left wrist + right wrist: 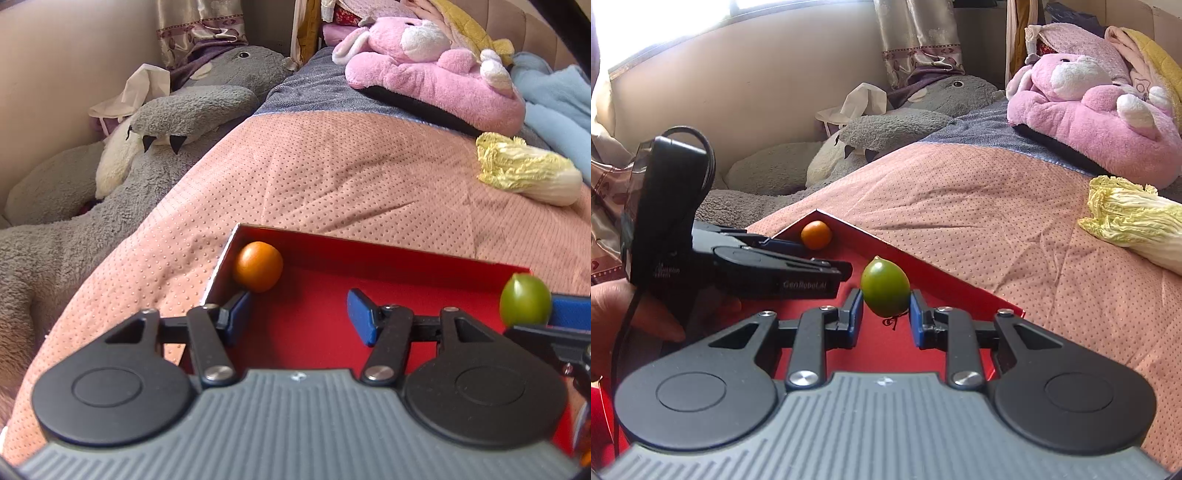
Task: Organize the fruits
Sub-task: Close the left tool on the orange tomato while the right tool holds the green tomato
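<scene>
Fruits under inspection number two, both at the red tray [388,258] that rests on the pink bedspread [314,173]. At the tray's far left corner an orange fruit [258,266] lies against the wall, already placed by the look of it. The left gripper [299,314] hangs over the tray's left half with its jaws standing wide and nothing between them; its left finger [236,314] is just beside the orange fruit without visibly pressing it. Further right, the right gripper [886,314] is closed on a green fruit [885,287], pads pressing both its sides, and carries it above the tray floor near the far right wall. Whether the green fruit touches the floor cannot be told. Beyond the tray's right corner, well apart on the bedspread, lies a cabbage [1137,225], not gathered; whether it belongs to the sorting is unclear. Assessment: one fruit is in, a second is over the tray and not yet released. Setting it down remains.
</scene>
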